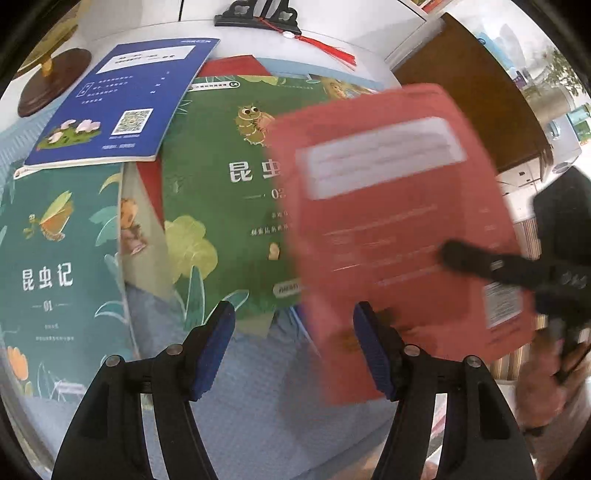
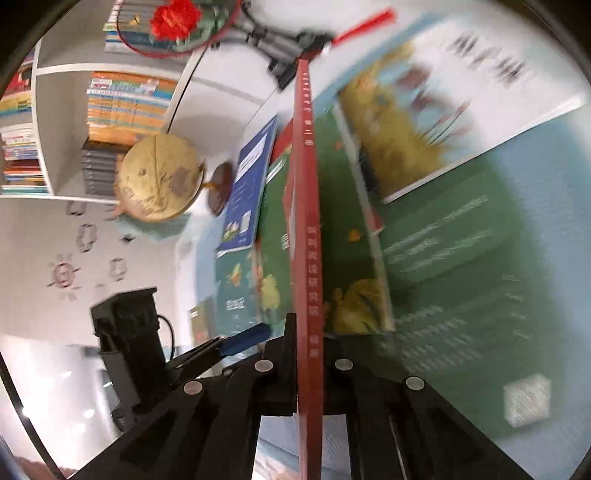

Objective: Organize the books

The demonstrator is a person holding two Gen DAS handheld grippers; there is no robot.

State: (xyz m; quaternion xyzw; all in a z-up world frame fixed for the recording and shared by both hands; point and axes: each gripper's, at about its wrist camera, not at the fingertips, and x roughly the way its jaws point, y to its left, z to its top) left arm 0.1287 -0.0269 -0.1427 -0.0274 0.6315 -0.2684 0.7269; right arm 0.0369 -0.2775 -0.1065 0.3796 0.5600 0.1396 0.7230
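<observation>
Edge-on in the right wrist view, a thin red book stands with its spine gripped between the jaws of my right gripper. The left wrist view shows that same red book blurred, lifted and tilted over the pile, with one black finger of the right gripper across its cover. My left gripper hangs open over the blue cloth, its blue pads holding nothing. Below lie a green insect book marked 02, a teal one marked 01 and a blue book.
A golden globe on a dark round base stands at the back left. Behind it a white bookshelf holds stacked books. A black ornament stand with a red tassel sits at the back. A brown panel is at the right.
</observation>
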